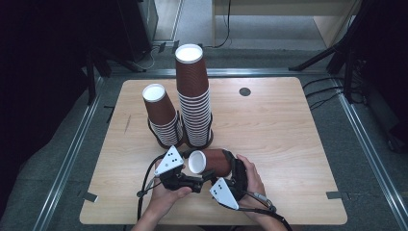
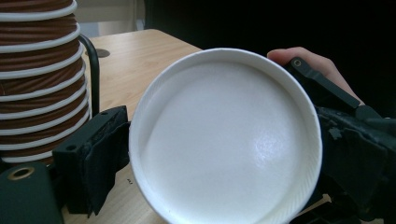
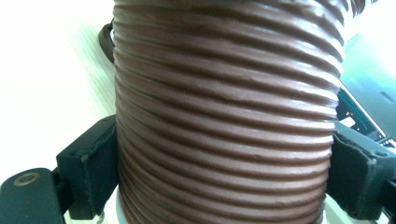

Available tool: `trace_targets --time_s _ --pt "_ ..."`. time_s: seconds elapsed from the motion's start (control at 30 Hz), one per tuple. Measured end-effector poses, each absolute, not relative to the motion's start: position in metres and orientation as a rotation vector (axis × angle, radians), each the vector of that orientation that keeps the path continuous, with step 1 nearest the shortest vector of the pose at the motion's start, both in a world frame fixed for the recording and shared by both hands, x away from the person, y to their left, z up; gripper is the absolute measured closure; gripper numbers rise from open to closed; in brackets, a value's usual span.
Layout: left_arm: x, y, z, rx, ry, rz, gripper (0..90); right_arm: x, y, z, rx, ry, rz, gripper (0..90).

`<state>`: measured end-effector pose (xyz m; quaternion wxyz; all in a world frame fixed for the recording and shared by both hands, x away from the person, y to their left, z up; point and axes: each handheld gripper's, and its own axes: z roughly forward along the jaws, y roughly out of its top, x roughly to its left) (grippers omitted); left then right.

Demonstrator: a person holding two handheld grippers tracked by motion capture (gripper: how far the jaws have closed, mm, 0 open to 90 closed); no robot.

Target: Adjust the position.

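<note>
High view: a brown cup (image 1: 211,162) lies on its side above the near middle of the table (image 1: 288,144), long axis running left to right, its white end turned toward the left gripper (image 1: 197,184) and its far end toward the person's right hand (image 1: 251,180); the right gripper (image 1: 230,169) is clamped across its ribbed wall, so the right hand carries it while the left is just beside the white end; two stacks stand just behind, a tall stack (image 1: 193,98) and a short stack (image 1: 161,115), each in a black wire ring, leaving little room toward the back; the table to the right and the near edge lie open. Left gripper view: the cup's white end (image 2: 226,140) faces the camera, round and close, between the left jaws, which stand apart at either side of it; whether the pads touch the rim I cannot tell; the tall stack (image 2: 39,70) rises at the left, near that jaw. Right gripper view: the ribbed brown wall (image 3: 224,116) stands between the two jaws, both pads pressed against its sides; any move of the cup toward the stacks, I judge, must first lift its white end clear of the left jaws.
</note>
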<state>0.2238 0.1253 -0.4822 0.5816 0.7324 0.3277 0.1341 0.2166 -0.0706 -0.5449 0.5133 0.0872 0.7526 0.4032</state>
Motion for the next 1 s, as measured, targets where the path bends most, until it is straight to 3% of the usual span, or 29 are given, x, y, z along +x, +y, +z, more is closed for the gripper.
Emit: trace_targets --time_s 0.3,1.0 --pt "0.222 0.12 -0.483 1.748 0.757 0.334 19.1 0.216 -0.071 -0.545 0.203 1.807 0.958 9.7" --pt "0.224 0.135 -0.478 1.675 0.739 0.338 22.4 0.223 -0.08 -0.543 0.304 1.826 1.031 0.0"
